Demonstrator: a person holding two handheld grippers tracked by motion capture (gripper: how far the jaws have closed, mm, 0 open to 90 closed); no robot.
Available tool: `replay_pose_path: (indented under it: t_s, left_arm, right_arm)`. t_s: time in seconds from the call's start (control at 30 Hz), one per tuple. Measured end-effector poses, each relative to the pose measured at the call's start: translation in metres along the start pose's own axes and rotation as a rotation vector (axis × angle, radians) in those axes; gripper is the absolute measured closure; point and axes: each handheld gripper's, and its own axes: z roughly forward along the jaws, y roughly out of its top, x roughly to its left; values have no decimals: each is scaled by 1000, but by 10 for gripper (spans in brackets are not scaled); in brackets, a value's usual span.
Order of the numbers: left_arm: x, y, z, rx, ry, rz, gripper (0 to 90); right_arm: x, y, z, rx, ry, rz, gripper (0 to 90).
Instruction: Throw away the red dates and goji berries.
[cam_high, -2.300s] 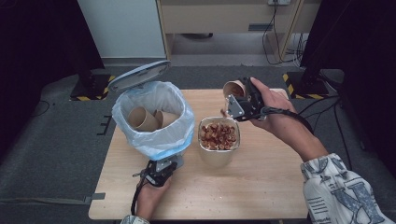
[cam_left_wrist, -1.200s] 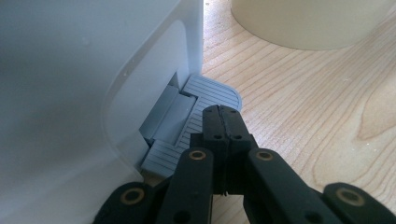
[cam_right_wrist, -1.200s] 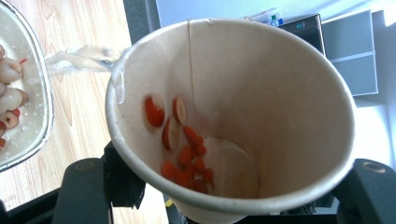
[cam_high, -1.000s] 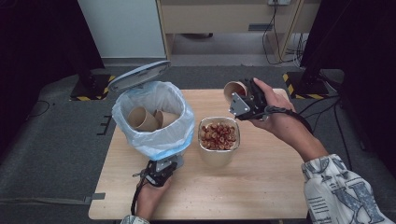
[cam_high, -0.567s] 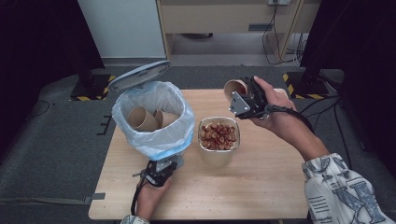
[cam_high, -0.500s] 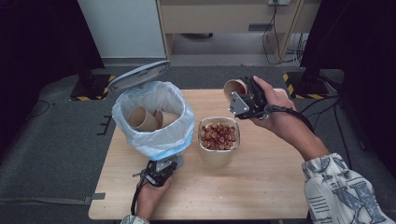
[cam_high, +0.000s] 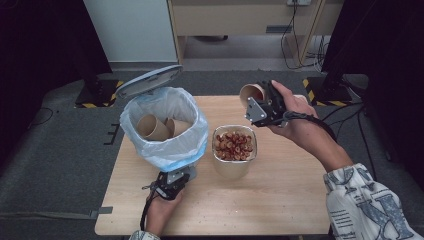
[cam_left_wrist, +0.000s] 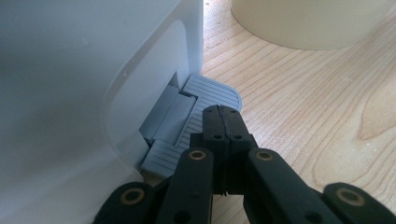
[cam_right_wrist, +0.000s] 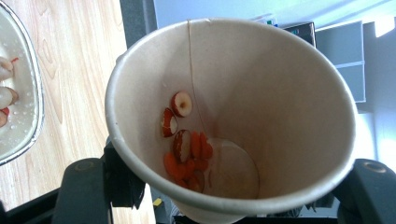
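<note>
Left hand (cam_high: 159, 212) low at the near table edge, wrist flat on the wood. My left gripper (cam_high: 172, 181) points forward, its jaws pressed together with nothing between them, tips resting on the grey ribbed pedal (cam_left_wrist: 210, 95) at the foot of the white bin (cam_left_wrist: 70, 93). Bin lid (cam_high: 149, 80) stands tilted open behind; the blue-white liner (cam_high: 170, 145) holds two paper cups (cam_high: 160, 127) lying inside.

Just right of the bin, mid-table: a round tub (cam_high: 234, 152) filled with sliced red fruit, standing upright on the wooden table (cam_high: 285, 200).

Farther out, right forearm raised off the table, patterned sleeve (cam_high: 365, 205) at the elbow, hand (cam_high: 292, 112) lifted above the far right part of the tabletop. My right gripper (cam_high: 260, 107) clamps a paper cup (cam_right_wrist: 229, 116) across its wall; cup tipped on its side, mouth toward the camera that rides on that gripper. Inside: a few fruit slices (cam_right_wrist: 184, 144) stuck near the bottom, possibly wet residue beside them, hard to tell. The cup hangs beyond the tub, apart from it.
</note>
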Motion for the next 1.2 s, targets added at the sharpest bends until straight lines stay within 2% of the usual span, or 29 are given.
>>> replay_pose_path:
  t_s: [0.1,0.17,0.3,0.37,0.43,0.6,0.9,1.2]
  left_arm:
    - [0,0,0,-1,-1,0,897]
    - [0,0,0,-1,0,0,897]
    - [0,0,0,-1,-2,0,897]
    - [0,0,0,0,-3,1,897]
    - [0,0,0,0,-3,1,897]
    - [0,0,0,0,-3,0,897]
    - [0,0,0,-1,-3,1,897]
    - [0,0,0,-1,-3,0,897]
  right_arm:
    - [0,4,-2,-1,-7,-24,313]
    - [1,8,-2,12,-31,-80,314]
    - [7,12,0,76,-81,-241,315]
    - [11,13,1,98,-96,-305,315]
    - [14,14,1,103,-107,-331,315]
    - [15,15,2,103,-115,-343,315]
    - [14,11,1,95,-107,-306,313]
    - [17,11,2,98,-100,-311,313]
